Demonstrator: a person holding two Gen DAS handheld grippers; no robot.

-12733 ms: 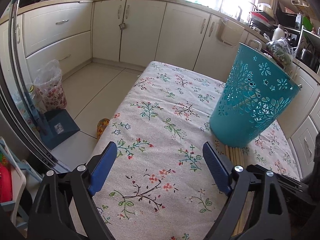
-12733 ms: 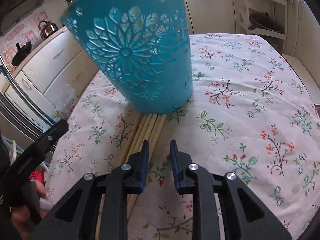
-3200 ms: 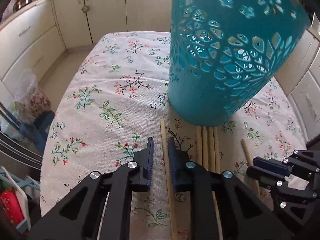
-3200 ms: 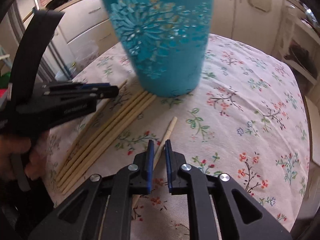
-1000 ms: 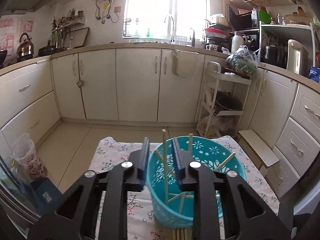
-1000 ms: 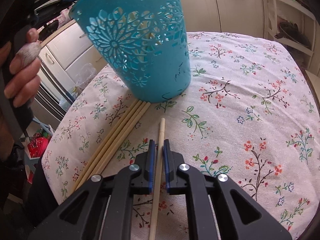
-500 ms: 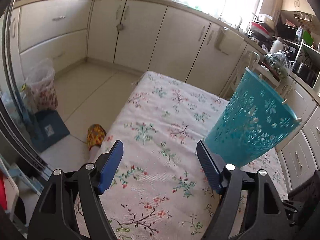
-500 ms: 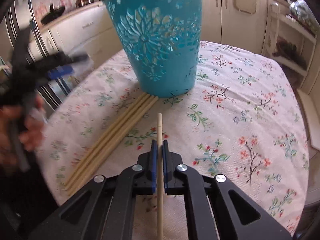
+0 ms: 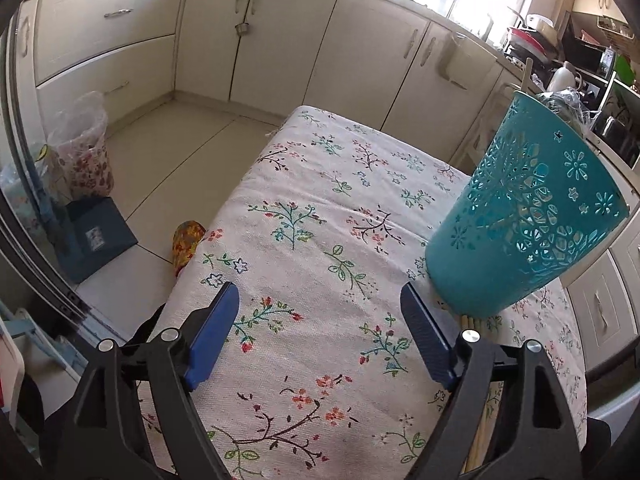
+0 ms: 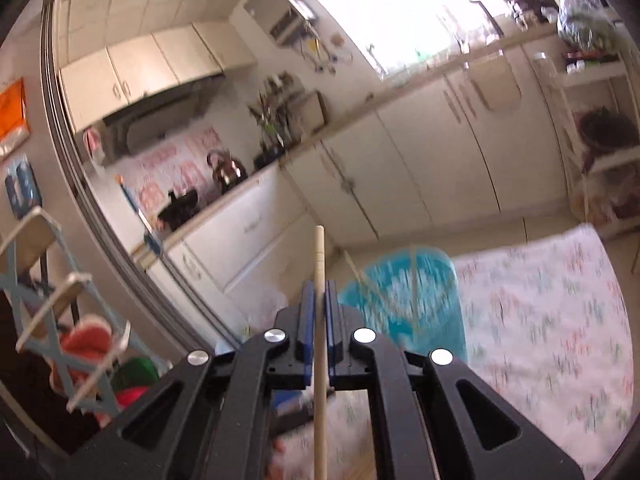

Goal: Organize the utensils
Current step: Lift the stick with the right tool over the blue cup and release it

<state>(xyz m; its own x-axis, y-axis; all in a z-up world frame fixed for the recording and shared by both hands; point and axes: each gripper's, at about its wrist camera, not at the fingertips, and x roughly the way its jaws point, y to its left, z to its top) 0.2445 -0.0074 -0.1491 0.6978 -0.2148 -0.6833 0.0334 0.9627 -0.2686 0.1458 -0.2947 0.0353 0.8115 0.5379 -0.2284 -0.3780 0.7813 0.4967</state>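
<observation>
Between the right tool's (image 10: 319, 312) clamped jaws: a pale, straight wooden chopstick (image 10: 319, 264); left tool (image 9: 320, 332) spread apart.

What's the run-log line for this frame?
left tongs: open, empty, over tablecloth | right tongs: shut on chopstick, raised above teal basket | spare chopsticks beside basket

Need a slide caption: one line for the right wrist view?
Right tool shut on a chopstick, lifted above the teal basket on the floral tablecloth.

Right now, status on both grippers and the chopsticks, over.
Left gripper open, empty, over the tablecloth. Right gripper shut on a chopstick, raised near the teal basket. More chopsticks beside the basket. Nothing blocking.
</observation>
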